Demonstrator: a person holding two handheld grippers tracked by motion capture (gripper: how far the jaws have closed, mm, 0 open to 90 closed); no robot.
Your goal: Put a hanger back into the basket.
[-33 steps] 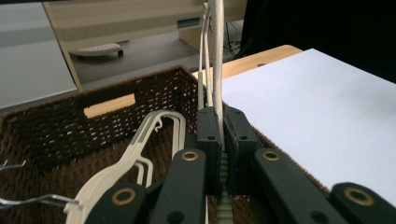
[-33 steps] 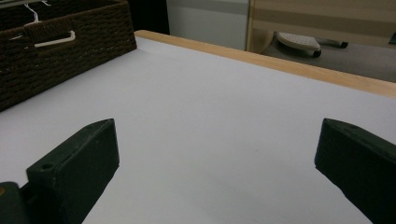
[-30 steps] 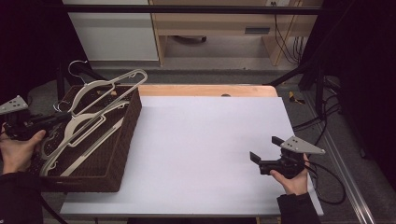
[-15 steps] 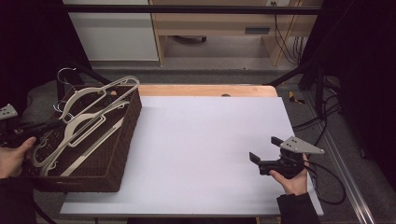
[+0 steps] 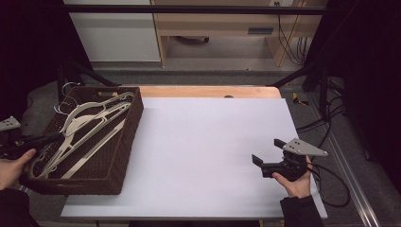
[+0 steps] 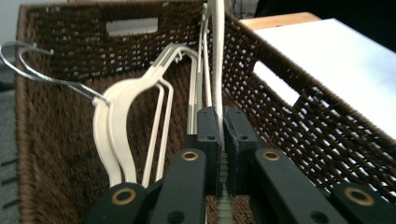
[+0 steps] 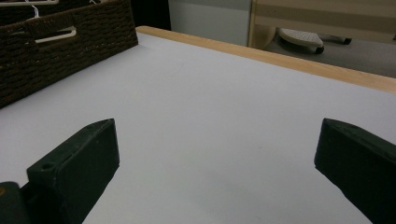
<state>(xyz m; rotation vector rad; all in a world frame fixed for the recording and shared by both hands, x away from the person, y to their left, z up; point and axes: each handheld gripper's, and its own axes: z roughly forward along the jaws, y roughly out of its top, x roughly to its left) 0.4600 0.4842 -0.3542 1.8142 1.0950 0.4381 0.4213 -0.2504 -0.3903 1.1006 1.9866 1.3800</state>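
Note:
A dark brown wicker basket (image 5: 128,142) stands on the left end of the white table and holds several cream plastic hangers (image 5: 90,118) with metal hooks (image 5: 65,90). My left gripper (image 5: 56,137) reaches in over the basket's near left rim. It is shut on the thin bar of one cream hanger (image 6: 215,56), pinched between the pads of the left gripper (image 6: 222,140). Other hangers (image 6: 116,135) lie beside it on the basket floor. My right gripper (image 5: 268,151) rests low over the table at the right, open with nothing between the jaws; in its own view the right gripper (image 7: 215,154) looks across bare white tabletop.
The white tabletop (image 5: 203,142) stretches between basket and right hand, with a wooden edge (image 5: 208,91) at the far side. The basket's side wall (image 7: 60,42) has a handle slot. Cables (image 5: 331,184) trail off the table's right edge.
My left hand has drawn back to the left and sunk, and the hangers it holds have come down from above the rim to lie in the basket. The right gripper has stayed put.

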